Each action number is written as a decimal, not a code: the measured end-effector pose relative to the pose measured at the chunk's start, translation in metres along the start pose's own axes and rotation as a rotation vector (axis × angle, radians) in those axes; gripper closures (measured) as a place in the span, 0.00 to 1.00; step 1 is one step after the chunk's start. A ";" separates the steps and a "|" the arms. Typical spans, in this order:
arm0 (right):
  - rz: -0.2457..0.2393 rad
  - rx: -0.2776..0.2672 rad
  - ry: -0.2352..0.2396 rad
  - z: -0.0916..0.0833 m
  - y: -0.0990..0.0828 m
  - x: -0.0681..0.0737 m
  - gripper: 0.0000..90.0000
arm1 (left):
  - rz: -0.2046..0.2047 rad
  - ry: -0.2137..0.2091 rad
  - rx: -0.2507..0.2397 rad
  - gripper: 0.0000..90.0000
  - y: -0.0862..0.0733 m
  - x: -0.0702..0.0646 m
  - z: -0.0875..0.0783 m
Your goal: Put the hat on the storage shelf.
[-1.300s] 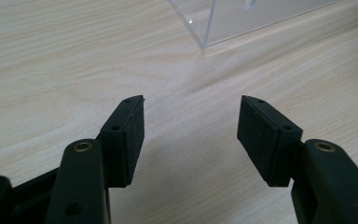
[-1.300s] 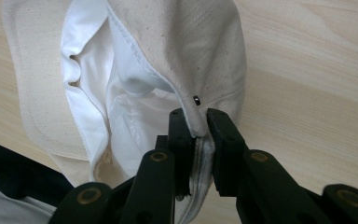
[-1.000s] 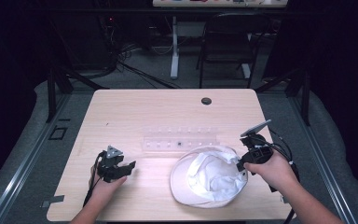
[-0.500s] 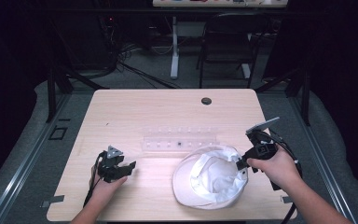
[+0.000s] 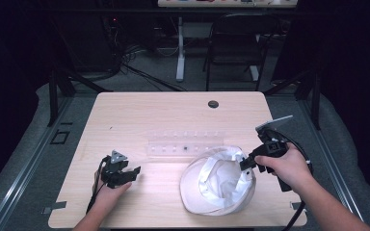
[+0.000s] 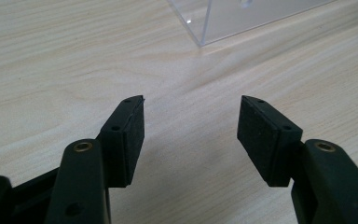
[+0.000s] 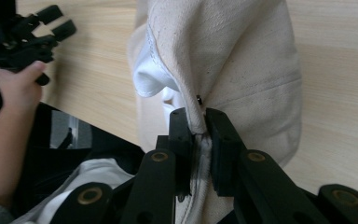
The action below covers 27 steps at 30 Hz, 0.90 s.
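Right gripper (image 5: 246, 163) clamped on the white hat's (image 5: 217, 185) rim and has dragged it toward the bench's (image 5: 139, 115) right edge; hat now sits near the front right corner. Looks like repositioning. Left gripper (image 5: 134, 172) jaws apart, empty, unmoved near the front left.

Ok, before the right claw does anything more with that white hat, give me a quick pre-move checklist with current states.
1. Right claw has a firm pinch on the white hat: ok, jaws closed on a fold of fabric at its rim.
2. Left claw free to assist: ok, jaws apart with nothing between them, low over the table.
3. Hat supported: ok, most of it rests on the table.
4. Clear plastic tray out of the way: ok, it lies just behind the hat; contact cannot tell.
5. Hat away from the near table edge: not ok, it sits close to it.
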State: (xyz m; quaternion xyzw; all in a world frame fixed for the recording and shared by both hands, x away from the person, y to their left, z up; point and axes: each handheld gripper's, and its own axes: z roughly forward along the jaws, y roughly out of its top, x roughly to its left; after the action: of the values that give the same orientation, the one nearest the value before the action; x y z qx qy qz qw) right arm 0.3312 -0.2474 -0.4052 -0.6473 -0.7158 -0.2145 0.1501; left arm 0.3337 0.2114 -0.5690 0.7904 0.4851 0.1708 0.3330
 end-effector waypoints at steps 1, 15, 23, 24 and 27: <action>0.008 -0.011 0.014 -0.002 0.001 0.002 0.90 | 0.001 0.001 0.000 0.47 0.000 0.000 0.000; 0.005 -0.005 0.106 -0.018 0.005 0.019 0.90 | 0.010 -0.014 -0.010 0.47 0.001 -0.005 -0.001; 0.028 -0.018 0.160 -0.024 0.006 0.023 0.90 | 0.006 -0.031 -0.028 0.45 0.001 -0.007 -0.002; 0.026 -0.011 0.166 -0.025 0.007 0.022 0.90 | 0.006 -0.033 -0.029 0.45 0.001 -0.007 -0.002; 0.015 0.002 0.187 -0.026 0.008 0.021 0.90 | 0.004 -0.039 -0.036 0.45 0.001 -0.008 -0.003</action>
State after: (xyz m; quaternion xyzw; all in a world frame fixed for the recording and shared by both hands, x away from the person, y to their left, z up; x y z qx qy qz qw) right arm 0.3348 -0.2421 -0.3712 -0.6297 -0.6939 -0.2722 0.2188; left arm 0.3287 0.2048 -0.5654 0.7883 0.4738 0.1645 0.3564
